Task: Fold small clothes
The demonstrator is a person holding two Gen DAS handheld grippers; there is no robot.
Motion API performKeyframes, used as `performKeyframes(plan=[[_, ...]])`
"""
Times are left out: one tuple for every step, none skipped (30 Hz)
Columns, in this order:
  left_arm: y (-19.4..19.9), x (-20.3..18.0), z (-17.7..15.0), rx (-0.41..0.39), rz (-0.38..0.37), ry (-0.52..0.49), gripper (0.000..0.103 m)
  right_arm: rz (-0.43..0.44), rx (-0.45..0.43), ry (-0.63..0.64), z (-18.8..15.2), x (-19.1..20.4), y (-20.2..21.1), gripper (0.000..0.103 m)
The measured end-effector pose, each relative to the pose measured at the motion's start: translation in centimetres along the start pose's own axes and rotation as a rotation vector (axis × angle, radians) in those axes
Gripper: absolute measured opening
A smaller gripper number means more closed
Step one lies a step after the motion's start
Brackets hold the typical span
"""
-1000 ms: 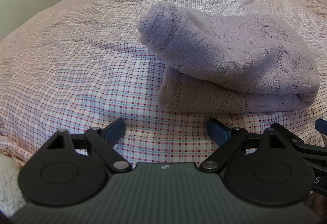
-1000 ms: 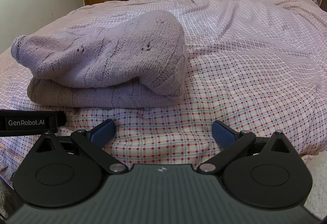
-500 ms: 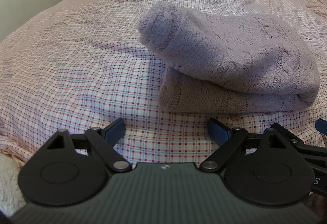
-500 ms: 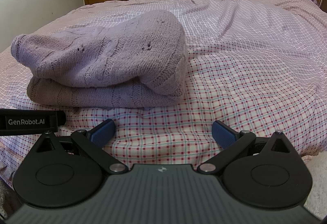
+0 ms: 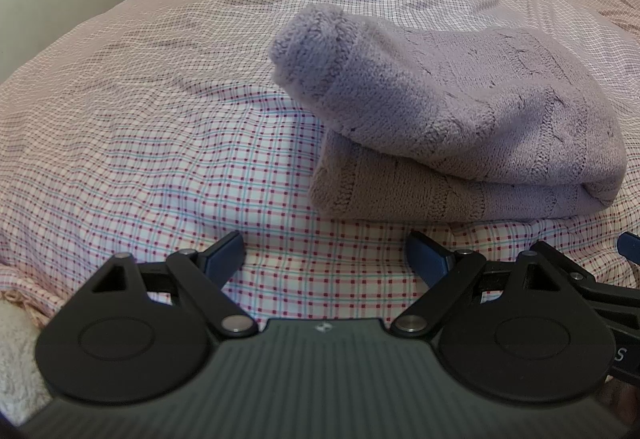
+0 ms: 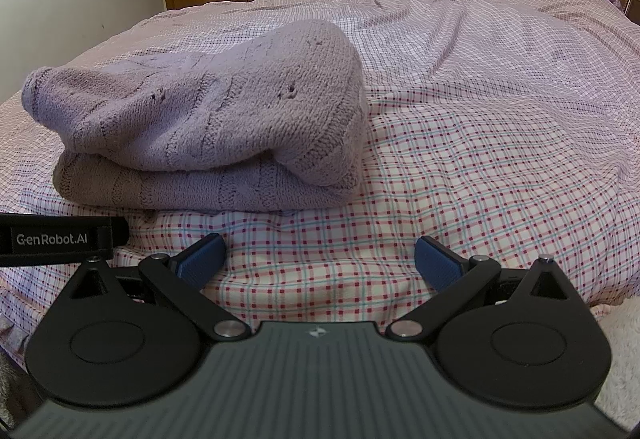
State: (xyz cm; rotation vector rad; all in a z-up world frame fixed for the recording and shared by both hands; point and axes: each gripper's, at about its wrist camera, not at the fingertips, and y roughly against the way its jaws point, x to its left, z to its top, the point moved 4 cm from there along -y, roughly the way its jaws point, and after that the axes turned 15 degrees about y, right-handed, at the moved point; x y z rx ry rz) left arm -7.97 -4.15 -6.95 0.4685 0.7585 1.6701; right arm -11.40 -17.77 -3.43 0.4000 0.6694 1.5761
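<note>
Left gripper (image 5: 324, 253) low in front of lilac knit sweater (image 5: 460, 127), jaws spread wide, nothing between blue pads (image 5: 224, 253). Sweater lies folded in thick bundle on checked bedspread (image 5: 160, 159), upper layer bulging over flatter lower layer, rolled end toward its left. Right gripper (image 6: 320, 259) also just in front of sweater, toward its right end, jaws wide, empty. Knit looks soft, bulky, light, floppy; likely slumps if lifted. Best hold: pinch through stacked layers at near folded edge, both ends together.
</note>
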Motion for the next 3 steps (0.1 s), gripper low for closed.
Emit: performKeyframes(plan=[[-0.01,0.00,-0.01,0.000,0.000,0.000,0.091,0.000,0.000,0.000,-0.01,0.06,0.02,0.103],[0.00,-0.01,-0.01,-0.001,0.000,-0.001,0.091,0.000,0.000,0.000,-0.01,0.07,0.02,0.103],[-0.02,-0.01,-0.02,-0.001,0.000,-0.001,0.091,0.000,0.000,0.001,0.00,0.01,0.00,0.103]])
